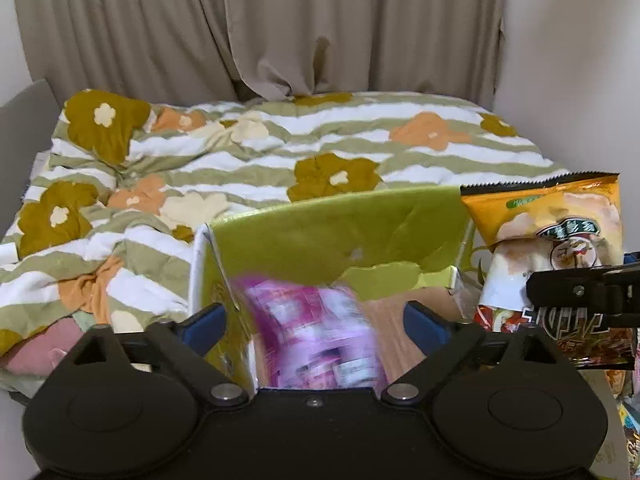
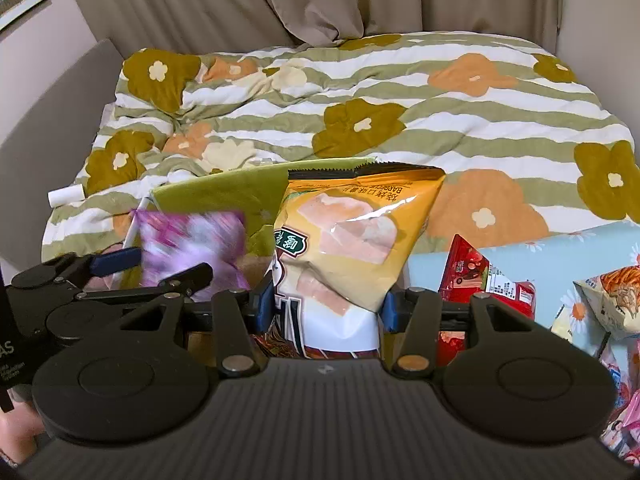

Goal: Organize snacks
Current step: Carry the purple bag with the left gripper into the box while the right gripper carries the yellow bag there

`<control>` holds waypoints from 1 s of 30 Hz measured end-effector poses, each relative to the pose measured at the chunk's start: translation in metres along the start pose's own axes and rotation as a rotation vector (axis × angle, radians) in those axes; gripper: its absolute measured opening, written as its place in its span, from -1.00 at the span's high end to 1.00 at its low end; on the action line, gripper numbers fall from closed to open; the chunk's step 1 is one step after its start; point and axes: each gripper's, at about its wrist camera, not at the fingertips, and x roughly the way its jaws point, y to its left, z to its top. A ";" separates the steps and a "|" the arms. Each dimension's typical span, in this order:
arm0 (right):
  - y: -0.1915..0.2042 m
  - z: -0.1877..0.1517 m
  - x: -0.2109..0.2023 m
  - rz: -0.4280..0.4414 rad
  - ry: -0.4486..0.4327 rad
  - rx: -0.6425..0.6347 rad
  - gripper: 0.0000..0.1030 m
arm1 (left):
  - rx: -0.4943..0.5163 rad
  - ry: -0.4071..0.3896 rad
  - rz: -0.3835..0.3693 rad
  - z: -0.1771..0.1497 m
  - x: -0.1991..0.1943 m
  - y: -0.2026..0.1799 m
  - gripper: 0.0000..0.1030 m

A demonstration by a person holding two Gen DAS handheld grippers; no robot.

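Note:
A green cardboard box (image 1: 340,236) stands open on the bed; it also shows in the right wrist view (image 2: 224,192). My left gripper (image 1: 316,320) is open above the box. A blurred pink-purple snack pack (image 1: 316,332) lies between its spread fingers, apart from both; it also shows in the right wrist view (image 2: 188,244). My right gripper (image 2: 326,304) is shut on an orange chip bag (image 2: 352,240), held upright just right of the box. The bag also shows in the left wrist view (image 1: 552,224).
A floral striped quilt (image 2: 360,92) covers the bed. Several snack packs, one of them red (image 2: 480,280), lie on a light blue cloth (image 2: 560,248) at the right. Beige curtains (image 1: 280,28) hang behind. A white tube (image 2: 66,194) lies at the left.

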 end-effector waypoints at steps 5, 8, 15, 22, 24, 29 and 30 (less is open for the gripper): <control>0.004 0.002 0.001 0.029 0.000 -0.043 -0.26 | -0.014 -0.023 0.044 0.000 -0.025 0.005 -0.94; 0.009 0.003 0.001 0.050 -0.002 -0.074 -0.27 | -0.041 -0.035 0.072 -0.002 -0.042 0.010 -0.95; 0.020 0.012 0.015 0.111 0.031 -0.121 -0.28 | -0.085 -0.072 0.142 -0.008 -0.070 0.016 -0.97; 0.023 0.019 0.040 0.115 0.044 -0.167 -0.89 | -0.110 -0.073 0.171 -0.011 -0.076 0.016 -0.97; 0.024 0.019 0.043 0.098 0.025 -0.186 -1.00 | -0.109 -0.072 0.183 -0.013 -0.077 0.015 -0.97; 0.024 0.013 0.040 0.067 0.006 -0.221 -1.00 | -0.118 -0.074 0.196 -0.019 -0.081 0.011 -0.97; 0.024 0.011 0.039 0.060 0.003 -0.226 -1.00 | -0.120 -0.076 0.196 -0.020 -0.082 0.011 -0.97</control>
